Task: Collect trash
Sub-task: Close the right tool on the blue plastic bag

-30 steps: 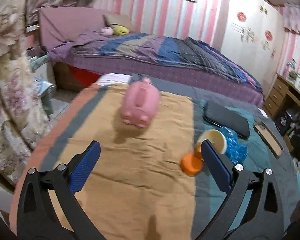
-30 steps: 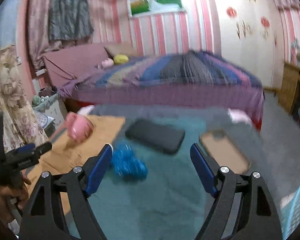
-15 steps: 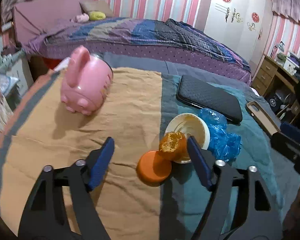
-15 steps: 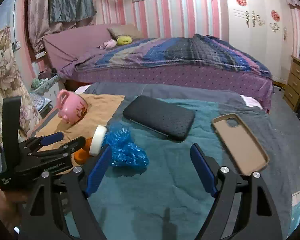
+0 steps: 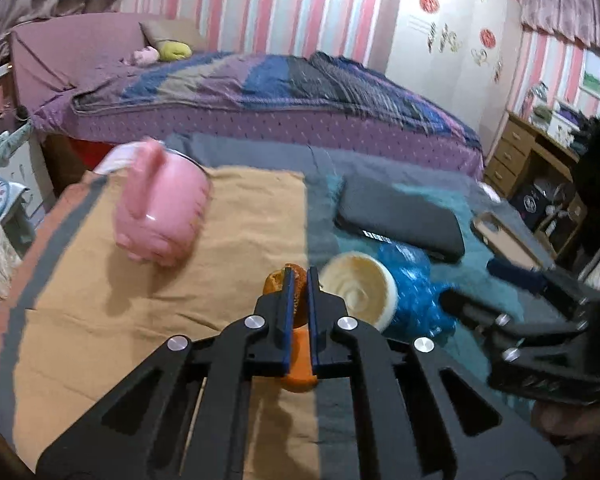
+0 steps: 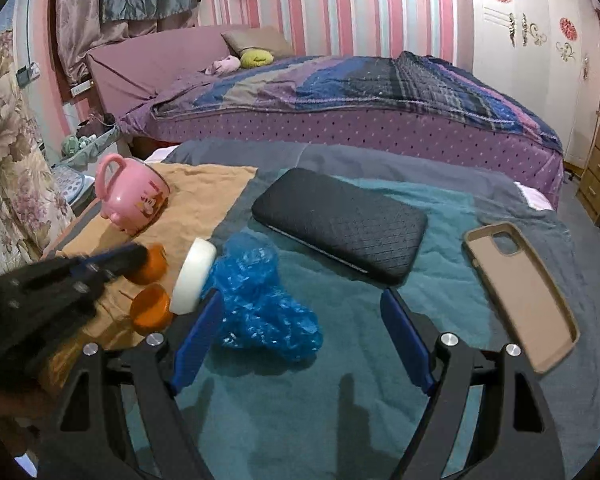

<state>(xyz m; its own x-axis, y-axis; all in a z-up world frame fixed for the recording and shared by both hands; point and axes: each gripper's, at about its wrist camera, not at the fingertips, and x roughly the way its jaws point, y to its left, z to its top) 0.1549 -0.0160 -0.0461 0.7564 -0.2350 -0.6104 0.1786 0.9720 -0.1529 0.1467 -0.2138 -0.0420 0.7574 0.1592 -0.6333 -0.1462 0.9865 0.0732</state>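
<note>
Nearest, on the orange cloth (image 5: 100,320): left claw (image 5: 299,274) closed to a thin slit, jaws just drawn together, with the orange scrap (image 5: 274,280) showing in the slit and apparently pinched by its edge; orange lid (image 5: 298,380) flat on the cloth right beneath the fingers, loose.

To do this pick well: check that the pads bite the scrap itself and not a fold of cloth; lift straight up and slowly, since a crumbly edge held so thinly may tear or slip; keep clear of the lid and of the white tub (image 5: 358,290) just to the right.

Right claw (image 6: 302,298) spread wide and holding nothing, low over the teal blanket (image 6: 340,400); crumpled blue plastic bag (image 6: 260,304) partly between its jaws, left pad just beside it; likely the next piece of trash, best taken at its bulkiest fold.

Containers: white tub on its side, touching the bag, mouth towards the left claw, inside creamy and seemingly empty; pink mug (image 5: 160,208) further left, also tipped over, contents not visible.

Further back: black pouch (image 6: 340,224) and tan phone case (image 6: 520,292), probably not trash; beyond, the purple bed (image 6: 380,92).
</note>
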